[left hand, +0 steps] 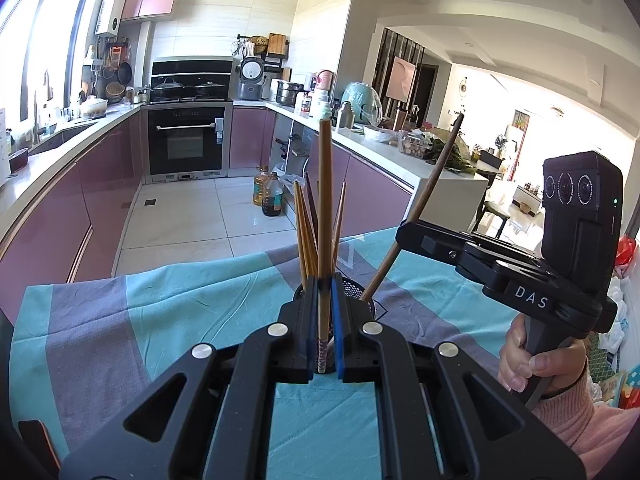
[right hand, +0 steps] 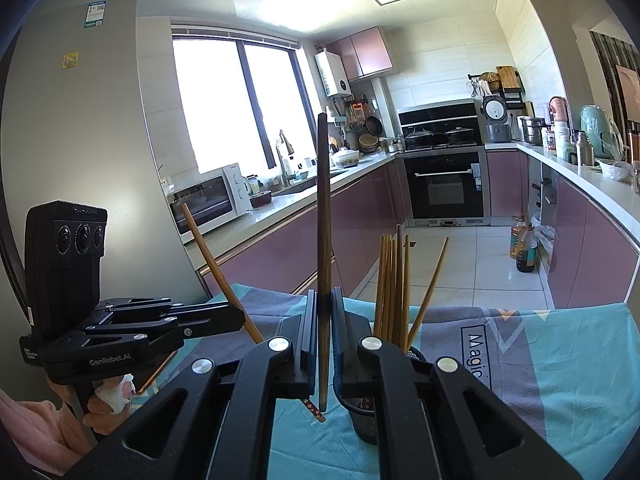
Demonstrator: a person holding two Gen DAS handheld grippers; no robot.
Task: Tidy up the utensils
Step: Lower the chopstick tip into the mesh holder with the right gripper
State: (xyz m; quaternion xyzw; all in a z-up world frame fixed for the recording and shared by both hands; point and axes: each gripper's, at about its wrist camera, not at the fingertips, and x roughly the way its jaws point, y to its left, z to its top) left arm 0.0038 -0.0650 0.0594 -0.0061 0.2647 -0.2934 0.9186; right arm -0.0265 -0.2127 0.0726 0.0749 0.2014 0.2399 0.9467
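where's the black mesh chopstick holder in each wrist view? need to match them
Left wrist: black mesh holder sits centre frame, mostly hidden behind the left gripper; only its rim shows to the right of the jaws.
Right wrist: holder is lower centre, just right of the right gripper, chopsticks standing in it.
Shared landmark: the black built-in oven on the far wall.

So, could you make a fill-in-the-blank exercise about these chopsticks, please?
The chopstick in the right tongs is ____ than the one in the left tongs.
The black mesh holder contains several more ____.
It stands on a teal and grey ____.
Missing: darker, chopsticks, cloth.
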